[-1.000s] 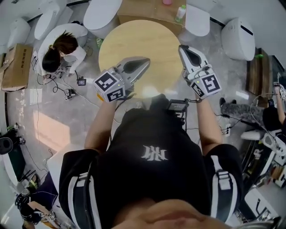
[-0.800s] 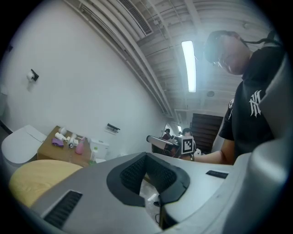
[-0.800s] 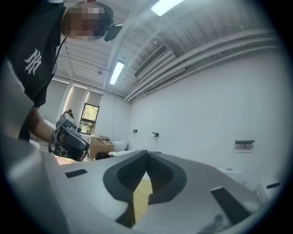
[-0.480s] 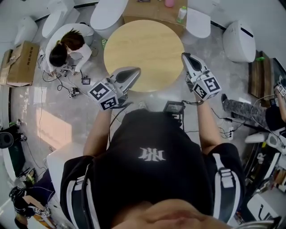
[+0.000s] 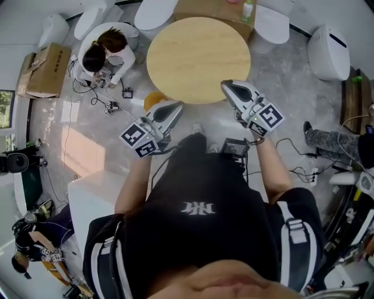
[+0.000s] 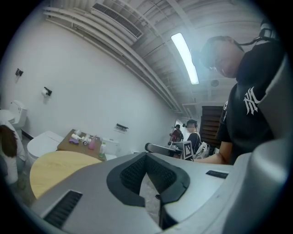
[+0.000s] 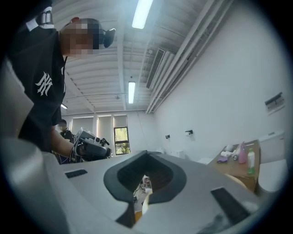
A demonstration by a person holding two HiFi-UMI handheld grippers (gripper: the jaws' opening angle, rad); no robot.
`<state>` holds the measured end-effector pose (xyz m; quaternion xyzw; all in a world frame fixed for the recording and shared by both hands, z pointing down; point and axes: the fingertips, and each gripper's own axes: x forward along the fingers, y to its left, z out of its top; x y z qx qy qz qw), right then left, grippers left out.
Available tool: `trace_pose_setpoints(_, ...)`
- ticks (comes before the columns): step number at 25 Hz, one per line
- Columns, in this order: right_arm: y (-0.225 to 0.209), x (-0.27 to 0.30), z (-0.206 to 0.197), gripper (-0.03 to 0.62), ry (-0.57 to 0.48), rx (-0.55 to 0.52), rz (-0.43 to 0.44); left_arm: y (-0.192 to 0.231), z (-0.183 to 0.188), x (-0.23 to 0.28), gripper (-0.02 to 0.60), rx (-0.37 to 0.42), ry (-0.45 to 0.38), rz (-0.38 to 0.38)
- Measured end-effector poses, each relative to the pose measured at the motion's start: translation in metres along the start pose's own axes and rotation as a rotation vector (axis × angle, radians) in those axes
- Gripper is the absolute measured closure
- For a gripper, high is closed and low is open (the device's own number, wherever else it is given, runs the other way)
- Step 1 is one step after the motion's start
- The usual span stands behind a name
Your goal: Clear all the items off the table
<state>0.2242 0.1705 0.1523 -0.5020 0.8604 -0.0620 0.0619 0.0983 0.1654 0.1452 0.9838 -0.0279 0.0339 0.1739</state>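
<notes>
Head view: round light-wood worktop (image 5: pixel 198 52) sits upper centre of the frame, and its top shows only bare wood. A small brown side table (image 5: pixel 204 9) stands at the top edge, just behind the worktop, and carries a pale bottle (image 5: pixel 248 9). The left gripper view shows that side table (image 6: pixel 68 142) at centre left with several small items on it, among them a pink bottle (image 6: pixel 93 143). The right gripper view shows it at far right (image 7: pixel 236 168).

Left hand-held gripper (image 5: pixel 175 105): centre of the head view, tip at the worktop's lower left rim in the picture. In its own view (image 6: pixel 146 155) the jaws are together at the tip. Nothing sits between the dark pads; only floor shows through the gap behind them.

Right hand-held gripper (image 5: pixel 228 86): right of centre, tip overlapping the worktop's lower right rim. In its own view (image 7: pixel 146 154) the jaws are closed and empty.

An orange-yellow object (image 5: pixel 153 99) lies by the worktop's lower left edge, just above the left hand-held gripper; I cannot tell what it is.

A person (image 5: pixel 108 52) crouches on the floor at upper left, with a cardboard box (image 5: pixel 48 69) further left.
</notes>
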Motion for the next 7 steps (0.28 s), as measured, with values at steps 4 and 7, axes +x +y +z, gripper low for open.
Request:
trace_pose_setpoints(4,0.021,-0.009,-0.014,0.592,-0.01,0.028,0.025,-0.025,-0.019,-0.018,0.569,-0.014,0.028,0.016)
trace_pose_setpoints(7,0.03,-0.015,-0.019,0.592,-0.014,0.027,0.026,-0.035,-0.029,-0.031,0.569,-0.013,0.035,0.03)
